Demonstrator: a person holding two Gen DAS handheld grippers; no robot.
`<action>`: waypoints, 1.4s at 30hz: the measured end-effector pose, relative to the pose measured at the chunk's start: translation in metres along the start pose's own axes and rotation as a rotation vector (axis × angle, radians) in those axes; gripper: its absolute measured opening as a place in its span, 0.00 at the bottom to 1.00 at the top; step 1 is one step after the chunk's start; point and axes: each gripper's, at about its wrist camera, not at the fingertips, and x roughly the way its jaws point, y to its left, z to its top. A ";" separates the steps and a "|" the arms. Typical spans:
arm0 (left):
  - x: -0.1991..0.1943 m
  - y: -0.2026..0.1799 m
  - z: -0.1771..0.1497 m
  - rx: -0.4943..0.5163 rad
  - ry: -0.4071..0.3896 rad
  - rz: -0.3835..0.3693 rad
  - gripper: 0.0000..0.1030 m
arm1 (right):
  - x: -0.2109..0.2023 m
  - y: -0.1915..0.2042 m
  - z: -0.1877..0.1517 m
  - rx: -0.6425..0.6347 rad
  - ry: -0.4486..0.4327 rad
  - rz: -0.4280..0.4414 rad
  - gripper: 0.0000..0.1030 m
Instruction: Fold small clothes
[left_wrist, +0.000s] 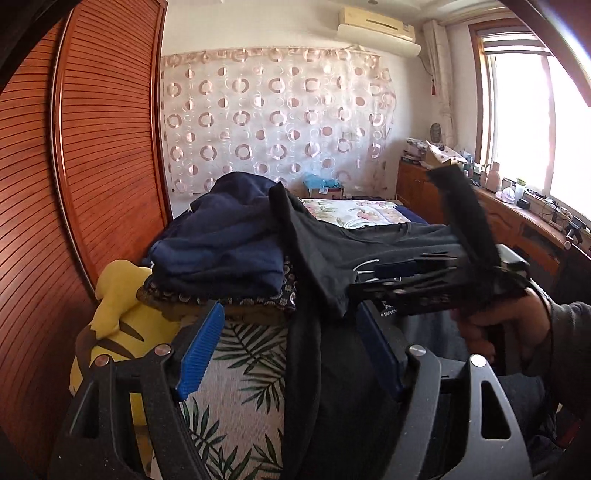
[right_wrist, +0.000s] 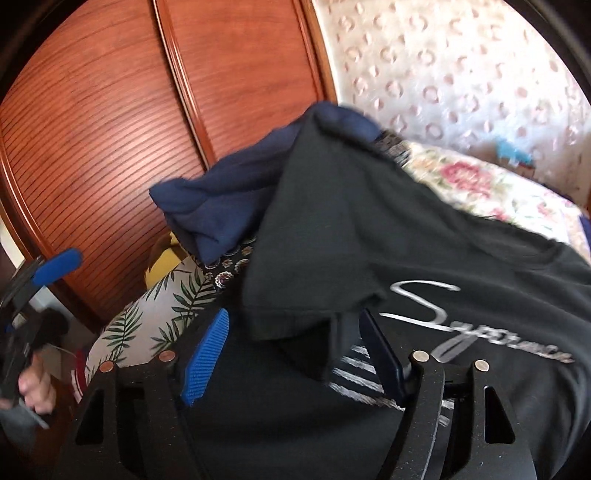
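A black T-shirt (right_wrist: 424, 240) with silver script lies over the bed, one sleeve thrown onto a pile of folded dark blue clothes (left_wrist: 225, 243). In the left wrist view the shirt (left_wrist: 332, 258) hangs down between the open blue pads of my left gripper (left_wrist: 291, 354), which grips nothing. My right gripper (right_wrist: 295, 350) is open, its jaws wide on either side of the shirt's sleeve hem. The right gripper (left_wrist: 424, 280) also shows side-on in the left wrist view, held in a hand. The left gripper (right_wrist: 55, 269) shows at the left edge of the right wrist view.
A yellow plush toy (left_wrist: 118, 317) sits left of the pile. The leaf-print sheet (left_wrist: 243, 369) covers the near bed, a floral quilt (left_wrist: 354, 214) the far part. A slatted wooden wardrobe (left_wrist: 92, 147) stands left; a cluttered wooden cabinet (left_wrist: 517, 218) runs under the window.
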 end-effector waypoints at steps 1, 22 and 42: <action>-0.001 0.001 -0.002 -0.005 0.001 0.000 0.73 | 0.010 0.003 0.003 -0.005 0.013 0.005 0.68; 0.015 -0.014 -0.017 -0.075 0.026 -0.037 0.73 | 0.023 -0.065 0.056 0.088 -0.046 -0.167 0.07; 0.081 -0.053 0.011 0.033 0.141 -0.013 0.73 | -0.027 -0.130 0.026 0.182 -0.001 -0.304 0.42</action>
